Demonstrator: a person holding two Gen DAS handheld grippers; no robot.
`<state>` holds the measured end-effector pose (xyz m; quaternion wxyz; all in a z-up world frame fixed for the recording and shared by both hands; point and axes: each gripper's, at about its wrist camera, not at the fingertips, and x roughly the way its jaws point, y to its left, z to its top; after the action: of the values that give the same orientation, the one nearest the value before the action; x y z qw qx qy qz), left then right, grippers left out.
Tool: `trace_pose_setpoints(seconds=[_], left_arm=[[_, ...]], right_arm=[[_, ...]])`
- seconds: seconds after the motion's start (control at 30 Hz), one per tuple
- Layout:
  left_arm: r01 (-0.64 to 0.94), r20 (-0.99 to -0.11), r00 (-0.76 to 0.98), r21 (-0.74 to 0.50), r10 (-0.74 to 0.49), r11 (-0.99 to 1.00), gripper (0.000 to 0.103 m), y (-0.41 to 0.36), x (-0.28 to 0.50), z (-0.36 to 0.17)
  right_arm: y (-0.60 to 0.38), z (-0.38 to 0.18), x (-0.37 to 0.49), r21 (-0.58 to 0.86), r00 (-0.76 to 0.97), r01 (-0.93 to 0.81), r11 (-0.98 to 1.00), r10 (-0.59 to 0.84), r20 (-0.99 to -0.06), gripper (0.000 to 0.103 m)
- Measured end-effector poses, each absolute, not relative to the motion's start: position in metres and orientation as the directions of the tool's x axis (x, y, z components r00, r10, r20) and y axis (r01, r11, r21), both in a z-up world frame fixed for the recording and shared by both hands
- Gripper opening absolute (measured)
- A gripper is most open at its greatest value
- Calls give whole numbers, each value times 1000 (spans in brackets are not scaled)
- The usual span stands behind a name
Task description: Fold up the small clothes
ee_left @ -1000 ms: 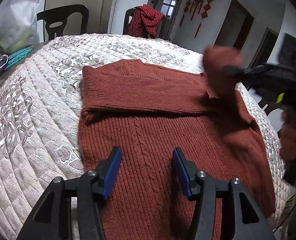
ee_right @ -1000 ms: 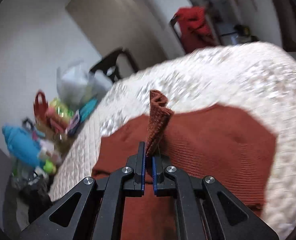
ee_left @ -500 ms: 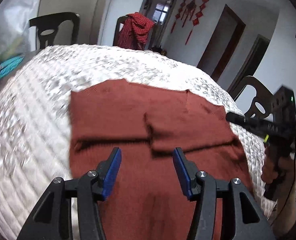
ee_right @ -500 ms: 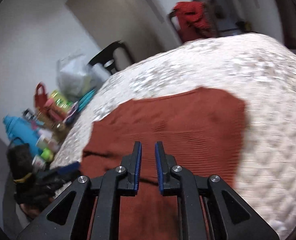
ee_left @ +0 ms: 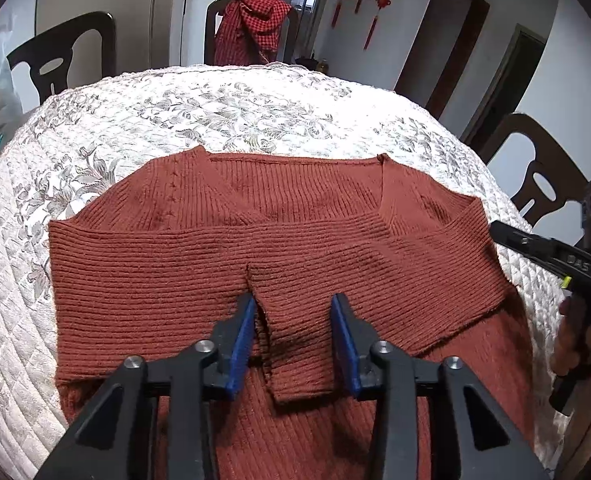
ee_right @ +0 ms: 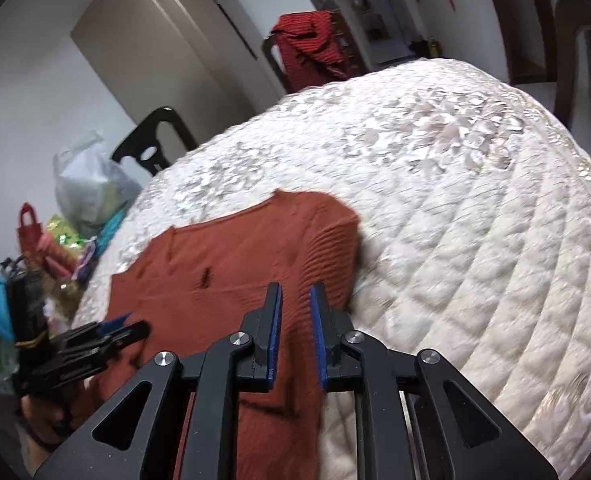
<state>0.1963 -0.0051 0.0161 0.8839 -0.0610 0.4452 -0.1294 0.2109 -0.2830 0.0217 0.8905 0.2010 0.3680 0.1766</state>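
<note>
A rust-red knit sweater [ee_left: 155,272] lies flat on the quilted white tablecloth [ee_left: 215,108], both sleeves folded across its chest. My left gripper [ee_left: 293,340] hovers over the cuff [ee_left: 295,360] of the upper sleeve. Its blue pads straddle the cuff and the jaws are closing, without pressing the knit. My right gripper [ee_right: 295,332] sits over the sweater's [ee_right: 235,248] right edge, jaws opening with nothing between them. In the left wrist view the right gripper [ee_left: 499,232] shows at the sweater's right side. The left gripper [ee_right: 131,322] appears at the lower left of the right wrist view.
Dark chairs stand around the table, one draped with a red checked garment [ee_left: 251,20], another at the right [ee_left: 535,176]. Bags and small clutter [ee_right: 83,192] crowd the table's left edge. A person's hand [ee_left: 575,344] holds the right gripper.
The right gripper let go of the raised sleeve cuff, which now lies across the sweater, and drew back to the right. The left gripper moved forward over that cuff and its jaws narrowed.
</note>
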Motion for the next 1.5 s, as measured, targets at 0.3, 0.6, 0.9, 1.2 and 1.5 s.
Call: trace_pose_setpoints(seconds=[0.3, 0.6, 0.9, 1.2, 1.5], left_arm=[[208, -722, 581, -314, -375, 926, 6, -7, 202, 37], [172, -764, 550, -290, -336, 941, 10, -10, 227, 12], [233, -719, 616, -224, -322, 946, 11, -7, 182, 37], [204, -736, 622, -179, -269, 962, 14, 18, 170, 31], [64, -740, 641, -216, -206, 974, 15, 87, 165, 11]], right_arm=[[-287, 13, 232, 493, 635, -143, 858, 462, -620, 7], [-313, -1, 247, 530, 601, -78, 845, 464, -651, 16], [-288, 33, 176, 413, 639, -289, 864, 496, -588, 16], [-292, 14, 174, 359, 605, -270, 893, 448, -658, 12], [-270, 3, 187, 306, 587, -274, 912, 411, -698, 12]])
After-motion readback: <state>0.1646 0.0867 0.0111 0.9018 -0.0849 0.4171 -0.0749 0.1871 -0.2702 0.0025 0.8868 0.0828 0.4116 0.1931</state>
